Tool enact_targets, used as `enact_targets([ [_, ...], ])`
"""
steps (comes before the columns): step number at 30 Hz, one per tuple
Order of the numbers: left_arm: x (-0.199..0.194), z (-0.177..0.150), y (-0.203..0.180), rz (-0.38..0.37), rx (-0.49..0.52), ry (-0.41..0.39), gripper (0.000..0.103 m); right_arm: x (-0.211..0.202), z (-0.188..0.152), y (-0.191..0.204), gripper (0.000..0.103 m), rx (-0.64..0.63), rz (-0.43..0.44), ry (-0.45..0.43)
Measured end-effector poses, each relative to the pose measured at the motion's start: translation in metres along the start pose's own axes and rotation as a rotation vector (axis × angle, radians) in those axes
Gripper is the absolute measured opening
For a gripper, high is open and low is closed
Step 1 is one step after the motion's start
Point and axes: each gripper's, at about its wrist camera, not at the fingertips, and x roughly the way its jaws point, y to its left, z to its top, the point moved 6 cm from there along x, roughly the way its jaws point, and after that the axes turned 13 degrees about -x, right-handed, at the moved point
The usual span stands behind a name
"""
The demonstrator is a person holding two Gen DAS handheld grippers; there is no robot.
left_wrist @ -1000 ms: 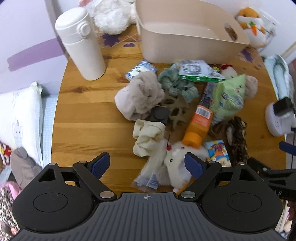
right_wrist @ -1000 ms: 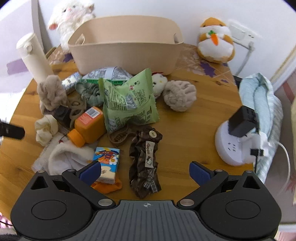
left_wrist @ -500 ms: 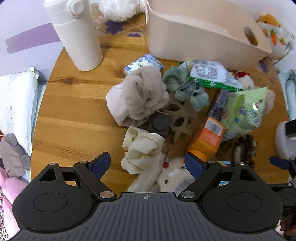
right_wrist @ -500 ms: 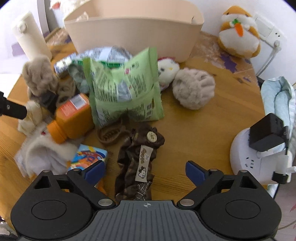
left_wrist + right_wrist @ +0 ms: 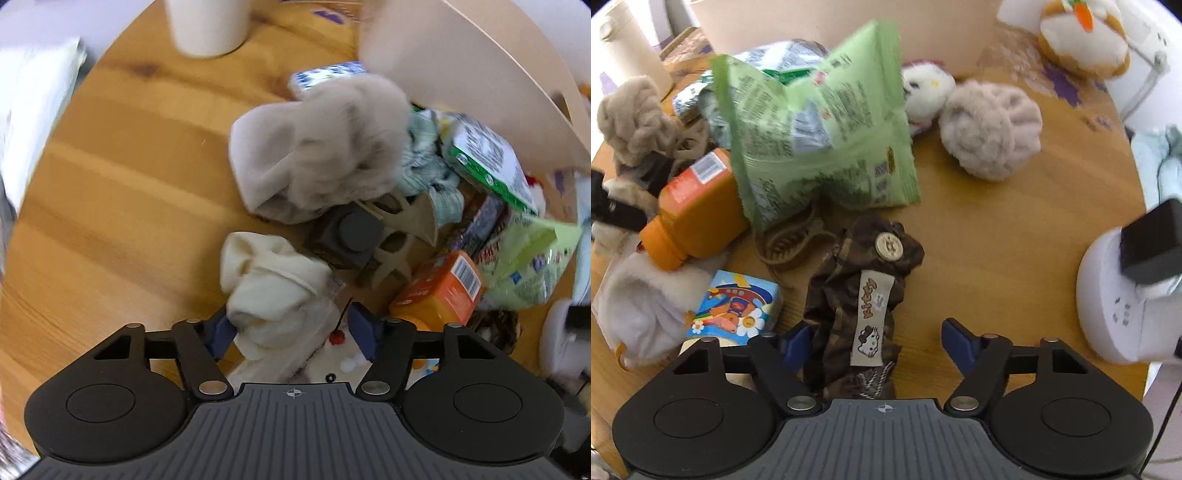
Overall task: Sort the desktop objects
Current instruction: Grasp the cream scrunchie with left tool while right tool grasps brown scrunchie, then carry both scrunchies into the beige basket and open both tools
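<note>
The left hand-held gripper (image 5: 293,332) is closing around a cream cloth bundle (image 5: 273,291) on the wooden counter (image 5: 110,206); its pads do not press it yet. The right hand-held gripper (image 5: 875,343) is also closing, with a brown camouflage scrunchie (image 5: 864,295) between its jaws, the far pad still apart from it. A beige basket (image 5: 472,74) stands behind the pile.

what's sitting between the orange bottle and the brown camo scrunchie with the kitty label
In the right wrist view, a tan plastic claw hair clip lies on the wooden table between the orange bottle and the brown camouflage scrunchie.
</note>
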Motion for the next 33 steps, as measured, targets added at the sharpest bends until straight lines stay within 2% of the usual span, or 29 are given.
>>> enact_targets([
  [1, 0.001, 0.000, 0.002, -0.009, -0.008, -0.002, 0.058, 0.000, -0.002, -0.003, 0.077, 0.025, 0.008, -0.007],
  [2, 0.001, 0.000, 0.003, -0.010, -0.005, -0.008, 0.051, -0.001, -0.002, -0.004, 0.077, 0.036, 0.009, -0.016],
  [3, 0.001, 0.000, 0.003, -0.007, 0.004, -0.019, 0.045, -0.001, -0.002, -0.005, 0.072, 0.036, 0.009, -0.018],
  [4, 0.001, 0.000, 0.003, -0.014, 0.013, -0.029, 0.043, -0.002, -0.002, -0.005, 0.063, 0.028, 0.010, -0.025],
  [5, 0.001, 0.000, 0.004, -0.026, 0.015, -0.034, 0.038, -0.004, -0.001, -0.005, 0.057, 0.015, -0.002, -0.036],
  [6, 0.001, 0.001, 0.004, -0.040, 0.012, -0.036, 0.031, -0.005, 0.000, -0.004, 0.046, 0.004, -0.003, -0.052],
  [7, 0.000, 0.001, 0.004, -0.049, 0.007, -0.043, 0.028, -0.006, 0.000, -0.005, 0.040, 0.000, -0.005, -0.061],
  [8, -0.003, 0.001, 0.004, -0.052, 0.007, -0.058, 0.021, -0.006, 0.000, -0.007, 0.040, 0.010, -0.005, -0.062],
  [12, -0.012, -0.003, 0.001, -0.058, 0.041, -0.104, 0.013, -0.008, -0.003, -0.014, 0.036, 0.054, 0.018, -0.060],
  [22, -0.059, -0.005, 0.007, -0.104, 0.090, -0.258, 0.010, -0.018, -0.009, -0.030, 0.035, 0.177, 0.116, -0.086],
  [25, -0.072, -0.004, 0.005, -0.091, 0.121, -0.319, 0.010, -0.028, -0.005, -0.040, 0.035, 0.196, 0.122, -0.115],
  [33, -0.128, 0.012, -0.020, -0.178, 0.171, -0.441, 0.010, -0.071, 0.029, -0.084, 0.035, 0.254, 0.124, -0.238],
])
